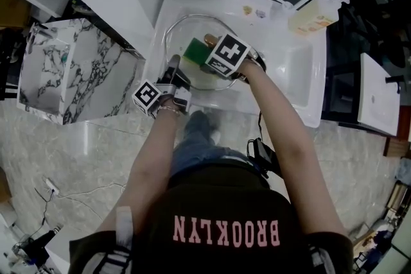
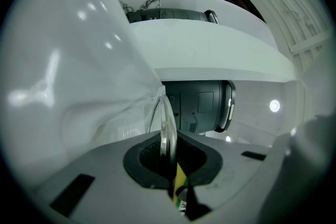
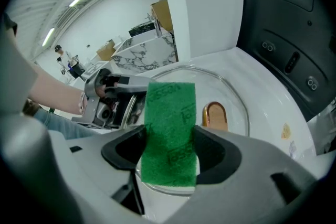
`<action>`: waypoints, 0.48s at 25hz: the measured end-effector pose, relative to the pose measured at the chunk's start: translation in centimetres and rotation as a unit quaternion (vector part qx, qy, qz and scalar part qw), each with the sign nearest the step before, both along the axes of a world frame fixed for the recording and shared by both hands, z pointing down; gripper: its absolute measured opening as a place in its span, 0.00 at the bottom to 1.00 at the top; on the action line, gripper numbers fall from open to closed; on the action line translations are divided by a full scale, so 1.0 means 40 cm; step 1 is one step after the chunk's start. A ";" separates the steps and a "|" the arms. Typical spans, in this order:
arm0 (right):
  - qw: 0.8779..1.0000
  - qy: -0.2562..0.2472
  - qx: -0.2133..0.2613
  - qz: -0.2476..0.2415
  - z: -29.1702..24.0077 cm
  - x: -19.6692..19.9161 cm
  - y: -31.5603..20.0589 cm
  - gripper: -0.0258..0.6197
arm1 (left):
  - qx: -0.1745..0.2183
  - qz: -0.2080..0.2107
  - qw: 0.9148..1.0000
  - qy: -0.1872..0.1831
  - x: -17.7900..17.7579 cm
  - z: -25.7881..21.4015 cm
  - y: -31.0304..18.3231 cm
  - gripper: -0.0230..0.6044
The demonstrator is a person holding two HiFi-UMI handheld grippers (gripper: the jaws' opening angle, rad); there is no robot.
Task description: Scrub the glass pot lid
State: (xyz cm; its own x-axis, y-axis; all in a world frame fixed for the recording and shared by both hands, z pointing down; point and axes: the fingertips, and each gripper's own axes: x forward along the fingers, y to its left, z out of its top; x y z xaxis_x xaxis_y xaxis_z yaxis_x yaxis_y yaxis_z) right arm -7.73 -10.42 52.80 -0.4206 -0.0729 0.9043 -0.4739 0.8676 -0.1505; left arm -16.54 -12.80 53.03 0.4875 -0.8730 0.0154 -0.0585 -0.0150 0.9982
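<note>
The left gripper (image 2: 168,157), clenched on the near rim of the lid (image 1: 190,27), steadies it in the left part of the sink (image 1: 302,74). The right gripper (image 3: 169,153), clamped on a green sponge (image 3: 170,123), presses it to the glass just beside the knob (image 3: 214,115). No suds or wiped track shows, so scrubbing is judged under way with most of the glass left; the sink wall hugs the lid's left rim, while the basin lies open to the right.
</note>
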 end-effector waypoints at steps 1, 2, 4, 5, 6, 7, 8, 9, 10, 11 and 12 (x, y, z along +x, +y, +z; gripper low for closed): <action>1.000 0.000 -0.002 0.003 0.004 0.013 0.006 0.46 | 0.000 0.000 1.000 0.001 0.000 0.002 0.000 0.07; 1.000 0.000 -0.006 0.006 0.009 0.027 0.011 0.46 | 0.000 -0.001 1.000 0.001 -0.001 0.002 0.000 0.07; 1.000 0.002 -0.013 0.010 0.021 0.057 0.023 0.46 | 0.001 0.000 1.000 0.002 0.000 0.002 0.000 0.07; 1.000 0.003 -0.016 0.010 0.026 0.072 0.029 0.46 | 0.001 0.001 1.000 0.000 0.001 0.001 0.001 0.07; 1.000 0.004 -0.018 0.008 0.032 0.085 0.035 0.46 | -0.001 0.002 1.000 -0.004 0.002 0.000 0.002 0.07; 1.000 0.005 -0.020 0.005 0.036 0.097 0.041 0.46 | -0.002 0.002 1.000 -0.005 0.002 0.000 0.002 0.07; 1.000 0.006 -0.021 0.002 0.041 0.108 0.046 0.46 | -0.003 0.002 1.000 -0.006 0.003 0.000 0.002 0.07; 1.000 0.007 -0.023 0.000 0.046 0.118 0.052 0.46 | -0.003 0.002 1.000 -0.005 0.003 -0.001 0.003 0.07; 1.000 0.008 -0.024 -0.002 0.050 0.129 0.058 0.46 | -0.002 0.002 1.000 -0.004 0.004 -0.002 0.003 0.07; 1.000 0.009 -0.026 -0.004 0.055 0.141 0.063 0.46 | -0.002 0.002 1.000 -0.005 0.004 -0.002 0.003 0.07; 1.000 0.012 -0.028 -0.006 0.061 0.153 0.069 0.46 | -0.002 0.002 1.000 -0.006 0.003 -0.001 0.003 0.07</action>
State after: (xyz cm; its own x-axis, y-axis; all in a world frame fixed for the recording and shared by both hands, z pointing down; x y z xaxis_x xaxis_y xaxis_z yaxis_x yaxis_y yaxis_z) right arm -1.62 -7.66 55.23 -0.3990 -0.0175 0.9168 -0.4684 0.8634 -0.1874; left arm -16.41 -12.68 53.00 0.4903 -0.8712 0.0243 -0.0704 -0.0118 0.9975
